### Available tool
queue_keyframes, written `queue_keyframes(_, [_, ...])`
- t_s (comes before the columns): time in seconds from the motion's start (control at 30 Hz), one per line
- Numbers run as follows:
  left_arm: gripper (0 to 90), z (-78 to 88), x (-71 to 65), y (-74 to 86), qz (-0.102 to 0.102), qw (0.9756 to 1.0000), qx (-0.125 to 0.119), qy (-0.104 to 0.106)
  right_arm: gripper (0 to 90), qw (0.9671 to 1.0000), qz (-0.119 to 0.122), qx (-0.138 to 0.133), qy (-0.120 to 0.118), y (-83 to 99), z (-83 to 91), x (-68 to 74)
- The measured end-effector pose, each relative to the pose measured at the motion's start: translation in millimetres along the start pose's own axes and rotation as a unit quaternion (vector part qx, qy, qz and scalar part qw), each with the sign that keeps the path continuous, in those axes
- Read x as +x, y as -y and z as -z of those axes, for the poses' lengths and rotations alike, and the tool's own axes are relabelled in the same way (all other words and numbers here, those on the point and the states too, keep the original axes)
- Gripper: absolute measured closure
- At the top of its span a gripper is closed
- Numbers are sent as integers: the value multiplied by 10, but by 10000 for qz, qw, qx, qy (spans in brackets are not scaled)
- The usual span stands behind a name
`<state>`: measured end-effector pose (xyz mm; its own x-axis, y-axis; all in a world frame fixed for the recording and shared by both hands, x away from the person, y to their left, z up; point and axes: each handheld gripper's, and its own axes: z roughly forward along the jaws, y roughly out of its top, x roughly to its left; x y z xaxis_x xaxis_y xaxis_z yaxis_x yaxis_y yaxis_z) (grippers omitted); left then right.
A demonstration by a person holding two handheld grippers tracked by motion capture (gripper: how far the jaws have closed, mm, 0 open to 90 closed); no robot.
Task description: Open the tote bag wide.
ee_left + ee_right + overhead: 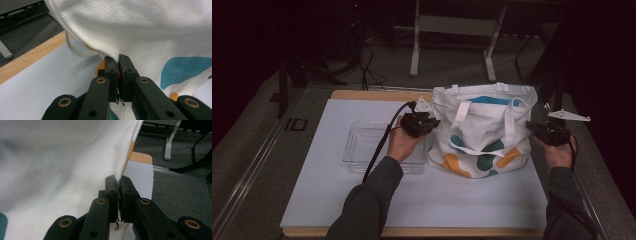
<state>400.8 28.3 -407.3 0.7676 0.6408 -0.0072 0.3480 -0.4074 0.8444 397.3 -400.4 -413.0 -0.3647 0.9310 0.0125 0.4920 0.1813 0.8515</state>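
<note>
each hand-held gripper, left (pixel 428 121) and right (pixel 536 128), pinches a side edge of the tote bag (pixel 482 131) on the bench (pixel 362 200), seemingly holding it upright; next likely comes an even lift.

Dark grey sleeves (pixel 367 200) on both arms; each black tool (pixel 119 72) has brass-ringed screws, a trailing black cable (pixel 379 145), one grey plate (pixel 568 116).
</note>
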Motion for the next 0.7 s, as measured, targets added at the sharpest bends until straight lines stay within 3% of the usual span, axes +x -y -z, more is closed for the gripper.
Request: queue_keyframes(0.7, [870,170,-119,-67,-249,9996,-154,13,868,9994,173,-275,-115,-26,237,16])
